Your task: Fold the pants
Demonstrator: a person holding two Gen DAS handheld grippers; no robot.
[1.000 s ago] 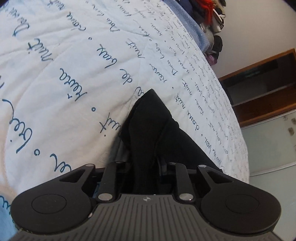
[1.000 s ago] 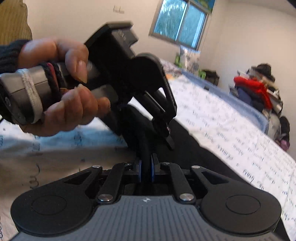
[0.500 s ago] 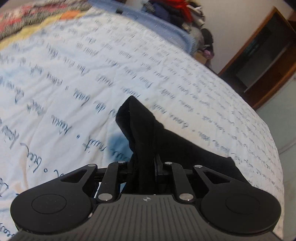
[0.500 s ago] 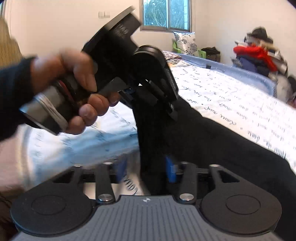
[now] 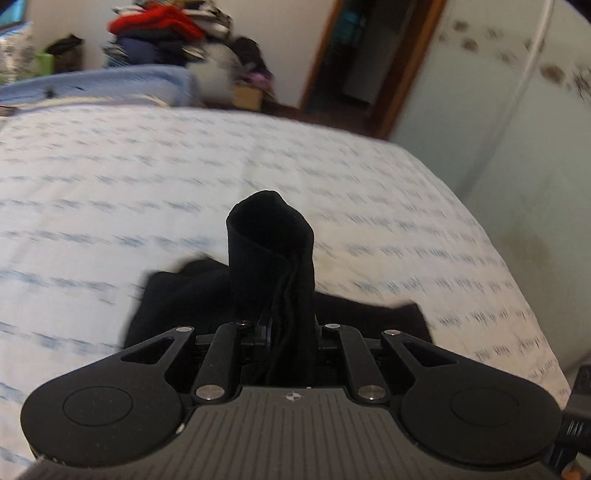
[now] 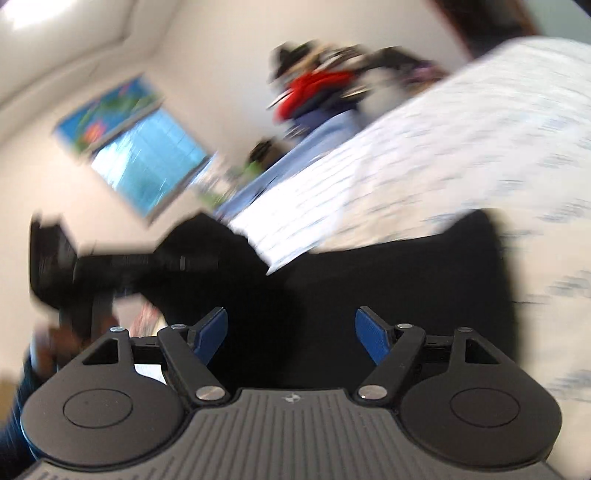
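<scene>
The black pants (image 5: 271,258) lie on a white bedspread with blue writing (image 5: 110,192). My left gripper (image 5: 290,328) is shut on a bunched fold of the pants, which sticks up past the fingers; the rest of the cloth drapes onto the bed below. In the blurred right wrist view the pants (image 6: 388,280) spread in front of my right gripper (image 6: 291,332), whose blue pads (image 6: 212,334) stand wide apart with nothing between them. The left gripper (image 6: 110,269) shows there at the left, still holding cloth.
A pile of clothes with a red item (image 5: 155,26) sits beyond the bed's far end. A wooden door frame (image 5: 402,74) and a pale wardrobe (image 5: 498,110) stand to the right. A window (image 6: 147,166) is on the far wall.
My right gripper has opened and let go of the pants. My left gripper has lifted and tilted up, still holding its fold. Both views swung quickly and are blurred.
</scene>
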